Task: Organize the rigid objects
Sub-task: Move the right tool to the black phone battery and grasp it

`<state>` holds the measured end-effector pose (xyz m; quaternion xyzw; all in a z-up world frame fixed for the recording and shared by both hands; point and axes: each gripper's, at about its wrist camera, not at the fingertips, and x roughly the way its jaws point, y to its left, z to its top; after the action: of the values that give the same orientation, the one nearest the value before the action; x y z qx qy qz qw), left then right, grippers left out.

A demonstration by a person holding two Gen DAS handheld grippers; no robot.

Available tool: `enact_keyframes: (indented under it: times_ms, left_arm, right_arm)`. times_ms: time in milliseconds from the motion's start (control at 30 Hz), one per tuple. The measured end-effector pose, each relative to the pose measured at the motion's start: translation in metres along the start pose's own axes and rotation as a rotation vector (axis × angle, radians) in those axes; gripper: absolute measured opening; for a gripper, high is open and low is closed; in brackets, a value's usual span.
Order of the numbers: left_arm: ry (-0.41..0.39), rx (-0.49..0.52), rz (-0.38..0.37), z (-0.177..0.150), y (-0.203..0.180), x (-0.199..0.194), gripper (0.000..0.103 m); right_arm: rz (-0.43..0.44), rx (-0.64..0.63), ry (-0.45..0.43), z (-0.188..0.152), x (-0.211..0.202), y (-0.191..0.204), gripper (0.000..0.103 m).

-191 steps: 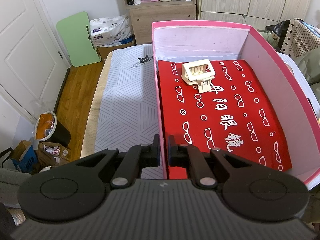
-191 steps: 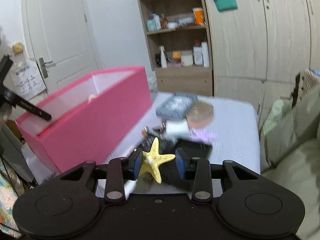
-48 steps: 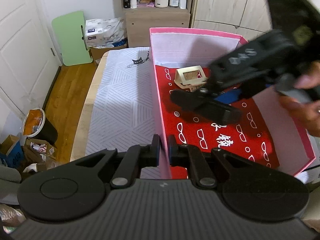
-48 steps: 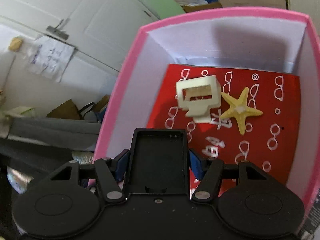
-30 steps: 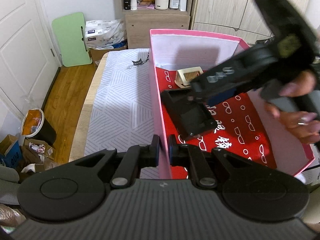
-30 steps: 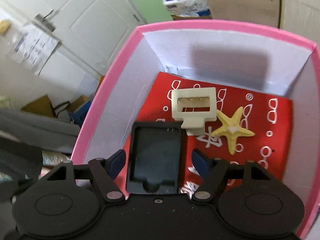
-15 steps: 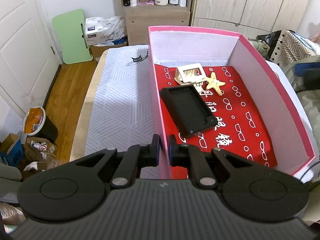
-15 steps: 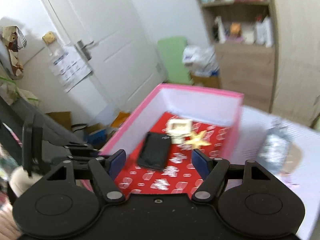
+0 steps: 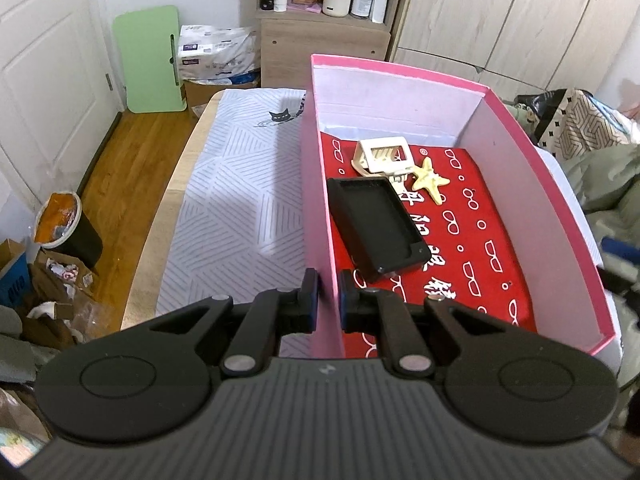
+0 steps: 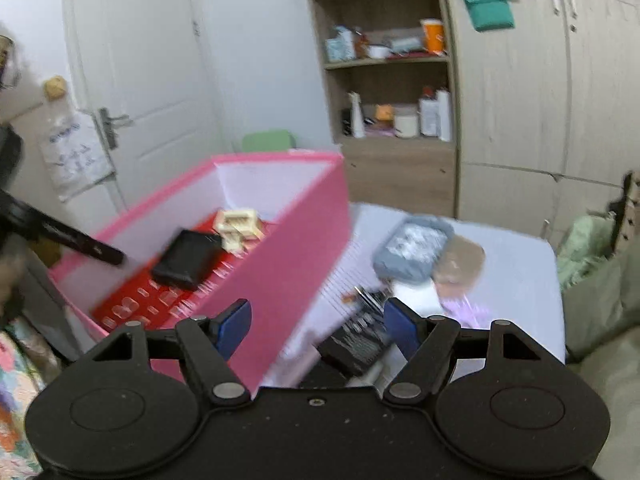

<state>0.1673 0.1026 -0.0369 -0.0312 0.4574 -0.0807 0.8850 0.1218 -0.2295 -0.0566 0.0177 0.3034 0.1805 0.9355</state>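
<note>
My left gripper (image 9: 328, 298) is shut on the near left wall of the pink box (image 9: 316, 184). Inside, on the red lining, lie a black tray (image 9: 376, 228), a cream plastic holder (image 9: 384, 156) and a yellow starfish (image 9: 430, 178). My right gripper (image 10: 318, 330) is open and empty, outside the box's right wall (image 10: 288, 272), above a pile of loose items on the bed: a black keypad-like item (image 10: 356, 346), a grey pouch (image 10: 414, 248) and a tan round item (image 10: 462, 258). The black tray (image 10: 186, 258) and cream holder (image 10: 238, 226) also show there.
The box stands on a bed with a striped grey sheet (image 9: 240, 216). A wooden shelf unit (image 10: 392, 92) and wardrobe doors (image 10: 520, 92) stand behind. A bin (image 9: 66, 228) and clutter lie on the floor at the left. Green bedding (image 10: 592, 292) lies right.
My right gripper opened, left the black tray in the box beside the holder and starfish, then drew back out to the right. My left gripper kept its hold on the box wall.
</note>
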Motion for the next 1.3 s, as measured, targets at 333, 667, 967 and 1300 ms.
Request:
enact_keyframes:
  times_ms: [333, 667, 967, 1300]
  left_arm:
    - [-0.006, -0.061, -0.017, -0.001, 0.005, -0.001, 0.010]
    - [0.015, -0.083, -0.024, 0.002, 0.009, -0.001, 0.010]
    - [0.012, -0.068, -0.020, 0.001, 0.007, 0.000, 0.010]
    - [-0.002, -0.095, -0.025, 0.000, 0.011, -0.001, 0.010]
  right_arm:
    - [0.097, 0.449, -0.032, -0.028, 0.027, -0.060, 0.078]
    - [0.115, 0.580, 0.123, -0.022, 0.072, -0.078, 0.071]
    - [0.092, 0.578, 0.106, -0.026, 0.075, -0.077, 0.020]
    - [0.328, 0.732, 0.091, -0.033, 0.076, -0.081, 0.010]
